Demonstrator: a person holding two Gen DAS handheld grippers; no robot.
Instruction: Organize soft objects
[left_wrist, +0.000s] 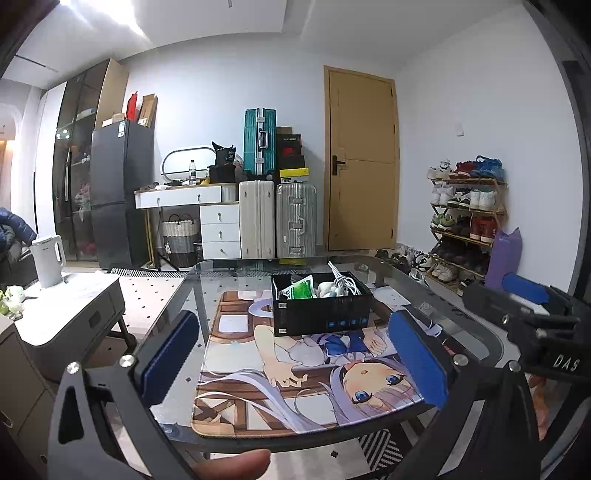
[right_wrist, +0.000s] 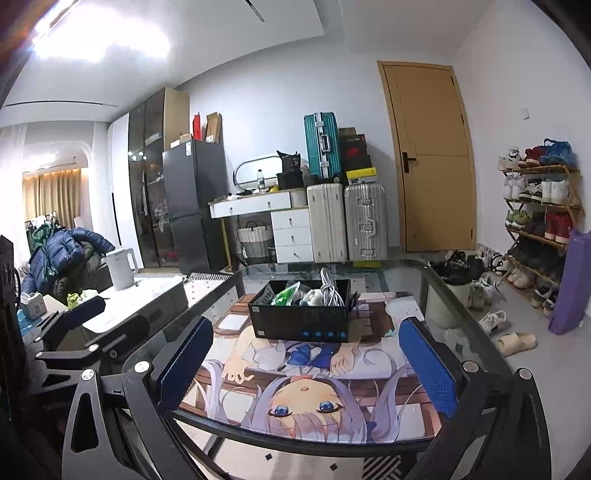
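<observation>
Soft objects sit gathered in an open black box (left_wrist: 321, 308) on a printed desk mat (left_wrist: 295, 376), which lies on a glass table (left_wrist: 491, 343). Nothing else rests on the mat around the box.

Going left to right inside the box: a dark item that is hard to make out, a green packet (left_wrist: 301, 288), a pale plush-like lump (left_wrist: 327, 288), and a bundle of white cable (left_wrist: 341, 282) standing up at the right end.

At the near left, the left gripper (left_wrist: 295, 354) is held above the table's near edge, its blue-padded jaws spread wide with nothing between them; a fingertip (left_wrist: 236, 463) of the person shows below it. Just to its right, the right gripper (right_wrist: 304, 369) is held the same way, jaws apart and empty, aimed at the box.

This arrangement fits either the items already collected and both tools drawn back, or the box waiting to be emptied and sorted. The pictures do not settle which, so no next move can be named with confidence.
</observation>
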